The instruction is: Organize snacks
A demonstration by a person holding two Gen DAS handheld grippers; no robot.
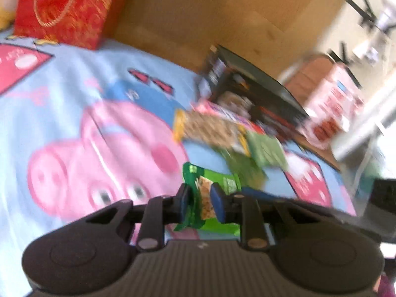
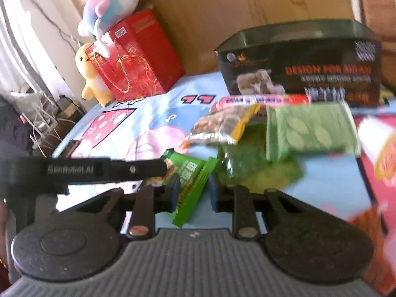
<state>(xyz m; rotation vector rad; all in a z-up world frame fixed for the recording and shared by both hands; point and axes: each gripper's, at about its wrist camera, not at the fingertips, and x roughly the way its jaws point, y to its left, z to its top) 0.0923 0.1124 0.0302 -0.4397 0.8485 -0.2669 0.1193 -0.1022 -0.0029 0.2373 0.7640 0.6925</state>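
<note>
My left gripper (image 1: 201,199) is shut on a small green snack packet (image 1: 210,193), held above the cartoon bedspread (image 1: 74,113). The same packet (image 2: 191,180) shows in the right wrist view, with the left gripper's arm (image 2: 99,169) reaching in from the left. My right gripper (image 2: 194,193) is open with the packet's lower end between its jaws, not clamped. A pile of snacks lies beyond: a nut bag with yellow edges (image 2: 222,126), a pale green leaf-print pack (image 2: 311,131), a dark green bag (image 2: 247,165) and a pink pack (image 2: 259,99).
A black open box (image 2: 302,74) stands behind the pile against the wooden headboard (image 2: 222,5); it also shows in the left wrist view (image 1: 252,94). A red gift bag (image 2: 138,57) and plush toys (image 2: 109,5) sit at the back left. A red pack (image 2: 376,173) lies right.
</note>
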